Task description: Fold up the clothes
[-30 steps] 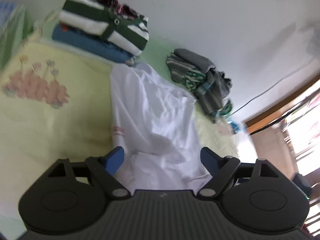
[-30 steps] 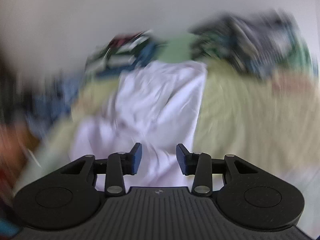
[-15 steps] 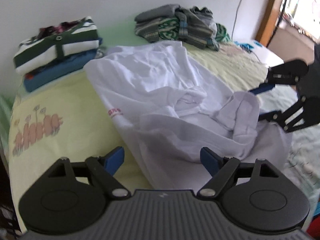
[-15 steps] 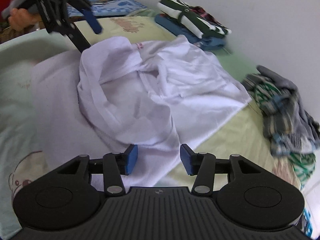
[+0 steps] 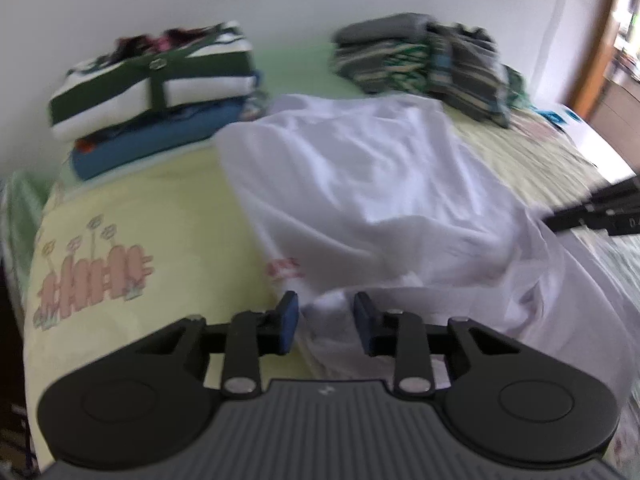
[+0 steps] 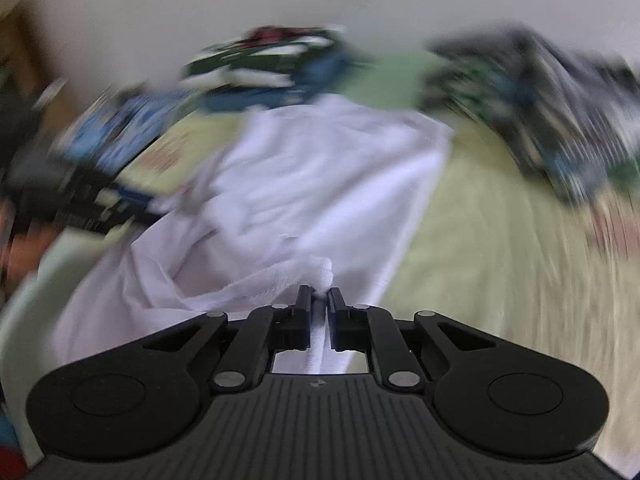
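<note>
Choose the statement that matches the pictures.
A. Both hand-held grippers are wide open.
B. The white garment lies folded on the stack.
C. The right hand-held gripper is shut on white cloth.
C: the right hand-held gripper pinches a bunched fold of the white garment between its nearly closed fingers.

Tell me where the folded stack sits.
In the left wrist view, the folded stack sits far left on the bed by the wall, left of the white shirt.

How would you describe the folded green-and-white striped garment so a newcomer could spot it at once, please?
On the bed with the pale yellow bedspread, look to the far left by the wall. The green-and-white striped garment tops a neat stack over a blue folded item, unlike the crumpled white shirt and the loose grey pile.
</note>
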### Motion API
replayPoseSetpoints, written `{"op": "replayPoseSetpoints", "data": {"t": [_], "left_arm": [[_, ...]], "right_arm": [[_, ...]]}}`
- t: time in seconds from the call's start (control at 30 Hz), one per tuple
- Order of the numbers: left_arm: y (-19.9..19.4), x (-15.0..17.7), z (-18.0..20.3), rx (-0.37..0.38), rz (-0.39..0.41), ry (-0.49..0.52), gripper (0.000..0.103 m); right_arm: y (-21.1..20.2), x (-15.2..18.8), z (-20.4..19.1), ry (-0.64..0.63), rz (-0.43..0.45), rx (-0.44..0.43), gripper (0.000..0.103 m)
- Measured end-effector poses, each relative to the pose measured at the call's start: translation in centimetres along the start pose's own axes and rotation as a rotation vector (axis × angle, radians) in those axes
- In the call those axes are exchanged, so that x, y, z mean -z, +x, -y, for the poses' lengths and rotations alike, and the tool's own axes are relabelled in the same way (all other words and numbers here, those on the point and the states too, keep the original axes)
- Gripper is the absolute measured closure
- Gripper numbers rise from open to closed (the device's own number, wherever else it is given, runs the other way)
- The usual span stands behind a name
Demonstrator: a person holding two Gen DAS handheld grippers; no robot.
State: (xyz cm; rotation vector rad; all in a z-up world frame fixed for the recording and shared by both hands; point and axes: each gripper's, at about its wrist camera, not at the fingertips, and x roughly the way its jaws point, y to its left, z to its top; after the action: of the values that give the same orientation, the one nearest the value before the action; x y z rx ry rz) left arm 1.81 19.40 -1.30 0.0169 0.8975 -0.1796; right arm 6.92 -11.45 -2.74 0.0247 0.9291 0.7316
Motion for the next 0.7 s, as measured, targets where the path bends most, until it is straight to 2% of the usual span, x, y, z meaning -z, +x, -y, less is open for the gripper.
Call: {"op": "replayPoseSetpoints", "data": {"t": [0.1, 0.17, 0.2, 0.23, 0.33, 0.37, 0.43, 0.5, 0.57, 0.63, 0.7], "left_arm": [[0.5, -0.4, -1.1, -0.020, -0.008, -0.048, 0.070], [-0.3, -0.6, -1.9, -0.008, 0.012, -0.080, 0.068], [-0.9, -0.7, -2.2, 0.001, 0.018, -0.090, 0.061], [-1.7, -0.7, -2.3, 0.012, 0.028, -0.081, 0.059], [-4.7, -0.4, -1.9, 0.037, 0.087, -0.012, 0.058], [-5.6, -0.3, -1.6, 0.054, 0.097, 0.027, 0.058], [-6.8, 0.4, 0.5, 0.092, 0.085, 0.149, 0.053], [-7.6, 1.2, 2.8, 0.127, 0.062, 0.276, 0.047], [-7.4, 2.4, 5.0, 0.147, 0.018, 0.389, 0.045], [-6.4, 3.5, 6.5, 0.144, -0.020, 0.461, 0.046], [-5.2, 4.1, 7.1, 0.125, -0.048, 0.478, 0.051]], "right_arm": [[0.5, -0.5, 1.7, 0.174, 0.012, -0.009, 0.093], [-0.5, -0.4, 1.6, 0.188, 0.047, 0.036, 0.077], [-1.4, -0.4, 1.3, 0.161, 0.081, 0.072, 0.074], [-2.4, -0.3, 0.9, 0.126, 0.120, 0.111, 0.074], [-4.8, 0.0, -2.5, -0.142, 0.160, 0.093, 0.074], [-4.9, 0.6, -4.3, -0.276, 0.146, 0.080, 0.070], [-4.7, 2.0, -8.2, -0.565, 0.103, 0.050, 0.062], [-3.6, 3.9, -11.1, -0.801, 0.064, 0.041, 0.061], [-2.1, 5.1, -12.7, -0.947, 0.042, 0.068, 0.062], [-0.4, 5.4, -13.2, -1.022, 0.035, 0.111, 0.065], [0.2, 4.8, -12.8, -0.989, 0.045, 0.119, 0.072]]}}
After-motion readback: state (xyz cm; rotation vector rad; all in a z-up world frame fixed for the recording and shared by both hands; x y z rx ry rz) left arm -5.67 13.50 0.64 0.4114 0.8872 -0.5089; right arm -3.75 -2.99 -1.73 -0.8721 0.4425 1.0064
